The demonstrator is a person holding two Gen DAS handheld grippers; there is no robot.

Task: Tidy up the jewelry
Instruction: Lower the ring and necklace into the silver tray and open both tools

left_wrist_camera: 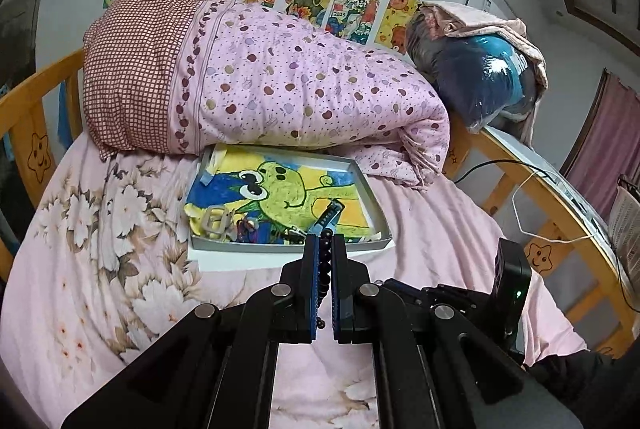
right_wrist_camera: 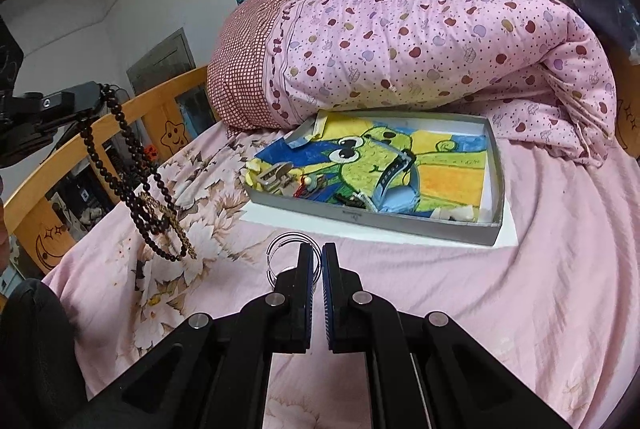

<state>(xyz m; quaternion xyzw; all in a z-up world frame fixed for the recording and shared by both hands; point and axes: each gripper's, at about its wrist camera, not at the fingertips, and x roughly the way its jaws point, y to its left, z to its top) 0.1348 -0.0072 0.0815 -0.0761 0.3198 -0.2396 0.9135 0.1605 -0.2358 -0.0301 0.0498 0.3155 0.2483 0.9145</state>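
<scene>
A shallow grey box point(left_wrist_camera: 280, 244) point(right_wrist_camera: 494, 165) lined with a frog drawing lies on the pink bedsheet and holds a watch point(right_wrist_camera: 394, 173), a buckle point(left_wrist_camera: 216, 223) and small trinkets. My left gripper point(left_wrist_camera: 325, 241) is shut on a dark bead necklace point(left_wrist_camera: 325, 261). In the right wrist view the necklace point(right_wrist_camera: 120, 157) hangs in long loops from that gripper point(right_wrist_camera: 96, 97), above the sheet left of the box. My right gripper point(right_wrist_camera: 318, 249) is shut on thin silver wire bangles point(right_wrist_camera: 280, 257), held just above the sheet in front of the box.
A rolled pink quilt point(left_wrist_camera: 280, 81) lies right behind the box. A wooden bed rail point(right_wrist_camera: 120, 117) runs along the left and another point(left_wrist_camera: 560, 213) along the right, with cables draped over it. A plastic-wrapped bundle point(left_wrist_camera: 476, 69) sits at the far right.
</scene>
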